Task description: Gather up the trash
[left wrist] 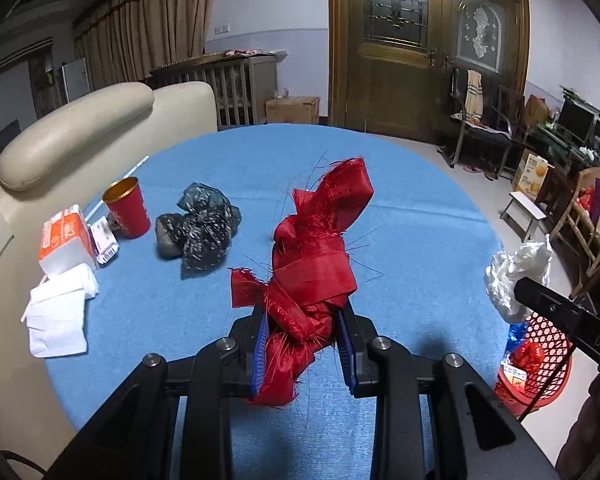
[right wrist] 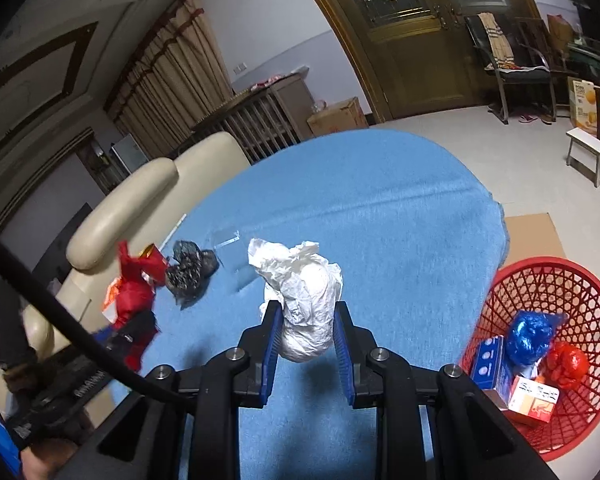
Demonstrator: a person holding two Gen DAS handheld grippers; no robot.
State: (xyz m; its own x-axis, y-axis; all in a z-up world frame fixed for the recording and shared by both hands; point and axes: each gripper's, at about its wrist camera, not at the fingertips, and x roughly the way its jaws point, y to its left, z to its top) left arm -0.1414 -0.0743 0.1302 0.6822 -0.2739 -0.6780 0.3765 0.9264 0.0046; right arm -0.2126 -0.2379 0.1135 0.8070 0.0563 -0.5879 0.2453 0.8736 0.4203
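Looked like a lived-in home sitting room. Showed long tan curtains point(left wrist: 152, 12), a carved wooden door point(left wrist: 424, 44) with leaded glass, a cream sofa point(left wrist: 80, 128). Had a blue-clothed table point(left wrist: 400, 220) beside it.

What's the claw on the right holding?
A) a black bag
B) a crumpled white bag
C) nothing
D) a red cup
B: in the right wrist view, the right gripper is clamped on the crumpled white bag, while the black bag lies on the table.
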